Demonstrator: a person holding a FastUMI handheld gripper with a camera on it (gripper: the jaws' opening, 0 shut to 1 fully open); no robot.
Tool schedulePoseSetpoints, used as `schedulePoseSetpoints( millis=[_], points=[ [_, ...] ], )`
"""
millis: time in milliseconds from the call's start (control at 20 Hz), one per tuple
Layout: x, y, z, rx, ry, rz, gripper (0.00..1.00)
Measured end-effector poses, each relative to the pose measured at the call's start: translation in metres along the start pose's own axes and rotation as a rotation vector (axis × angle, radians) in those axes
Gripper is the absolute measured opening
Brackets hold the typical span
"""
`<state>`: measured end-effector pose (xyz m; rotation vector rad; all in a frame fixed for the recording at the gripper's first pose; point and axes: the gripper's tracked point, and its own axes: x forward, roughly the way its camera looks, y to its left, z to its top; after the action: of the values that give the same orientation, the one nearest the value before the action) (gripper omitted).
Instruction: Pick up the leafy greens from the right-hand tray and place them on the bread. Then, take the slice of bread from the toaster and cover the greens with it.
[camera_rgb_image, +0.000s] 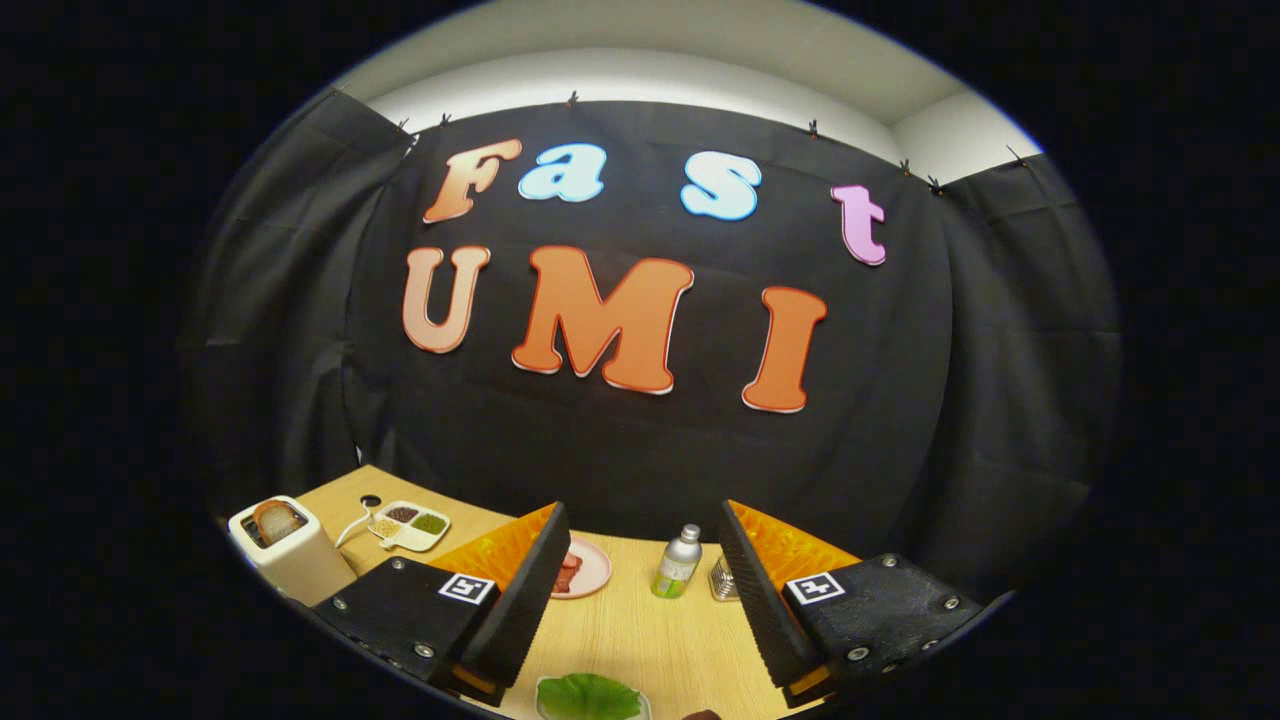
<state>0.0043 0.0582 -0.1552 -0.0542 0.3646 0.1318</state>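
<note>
Pale wooden bench (640, 640): my tongs (640, 590) gape wide, holding nothing. Green leafy lettuce (588, 697) on its white tray (543, 702) lies below, between the fingers; white toaster (290, 550) with bread far left.

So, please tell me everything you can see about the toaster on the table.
The toaster is a small, boxy, cream-white appliance with rounded corners, standing upright on the wooden table. A browned slice of bread stands in its top slot, partly sticking out. It is off to the left of the open gripper, beside a compartment dish. Neither finger touches it.
</note>
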Motion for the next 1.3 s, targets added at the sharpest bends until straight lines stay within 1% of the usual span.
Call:
schedulePoseSetpoints(
  millis=[200, 350, 650, 900, 1050, 1150, 1300],
  points=[
    [0.007, 0.006, -0.056, -0.012, 0.144, 0.033, 0.9],
    [0.008, 0.018, -0.11, -0.024, 0.296, 0.073, 0.91],
    [0.008, 0.03, -0.187, -0.015, 0.506, 0.118, 0.91],
    [-0.001, 0.046, -0.262, 0.027, 0.727, 0.165, 0.91],
    [-0.016, 0.057, -0.313, 0.035, 0.896, 0.2, 0.91],
    [-0.026, 0.061, -0.335, 0.049, 0.986, 0.213, 0.9],
    [-0.027, 0.062, -0.349, 0.056, 1.033, 0.205, 0.9]
  ],
)
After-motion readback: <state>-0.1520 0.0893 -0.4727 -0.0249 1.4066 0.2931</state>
